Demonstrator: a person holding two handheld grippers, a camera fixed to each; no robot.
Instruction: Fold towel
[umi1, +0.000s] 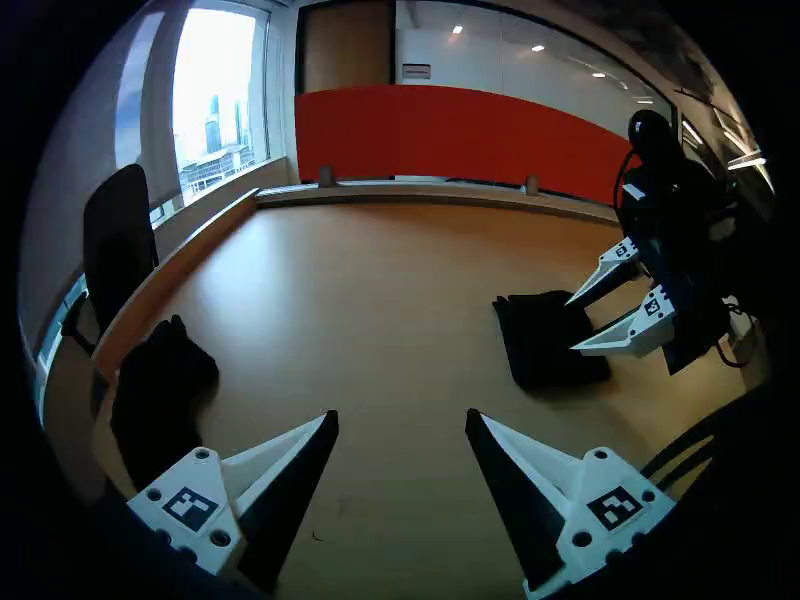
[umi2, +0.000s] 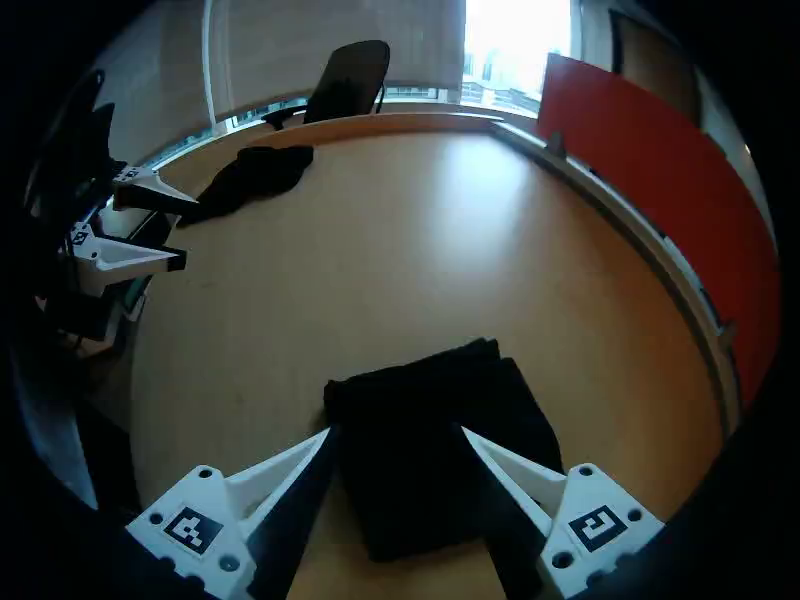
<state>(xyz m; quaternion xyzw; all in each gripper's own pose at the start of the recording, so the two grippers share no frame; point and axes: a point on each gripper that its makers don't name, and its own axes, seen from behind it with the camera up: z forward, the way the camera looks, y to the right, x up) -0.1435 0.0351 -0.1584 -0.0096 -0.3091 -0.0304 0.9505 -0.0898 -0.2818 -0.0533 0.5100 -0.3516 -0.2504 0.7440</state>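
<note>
Towel (umi2: 430, 450): black, folded into a rough rectangle, lies flat on the table (umi2: 400, 250), near side, just in front of the right gripper's camera. One folded layer sits on top w/ a stepped edge on the right.
Towel, left gripper view: small dark rectangle (umi1: 545, 340) at the right of the tabletop, right under the other claw's tips.
Right gripper (umi2: 397, 431): jaws wide apart, fingers straddle the towel's near part, tips over the cloth. Not clamped on it. Can't tell if tips touch the fabric.
Right gripper, seen from left gripper view (umi1: 572, 325): both white fingers spread, pointing at the towel's right edge, dark rig behind.
Left gripper (umi1: 400, 415): jaws wide apart, nothing between them, bare wood below. Well apart from the towel.
Left gripper, seen from right gripper view (umi2: 190, 233): far left, fingers spread, holds nothing.
Other cloth (umi2: 250, 175): black, crumpled heap at the table's far edge, near the left gripper's side, well apart from the towel.
Chair (umi2: 345, 80): dark, behind the table edge by the heap.
Window (umi1: 215, 100): bright, behind the chair.
Red panel (umi1: 450, 130): runs along one long table edge.
</note>
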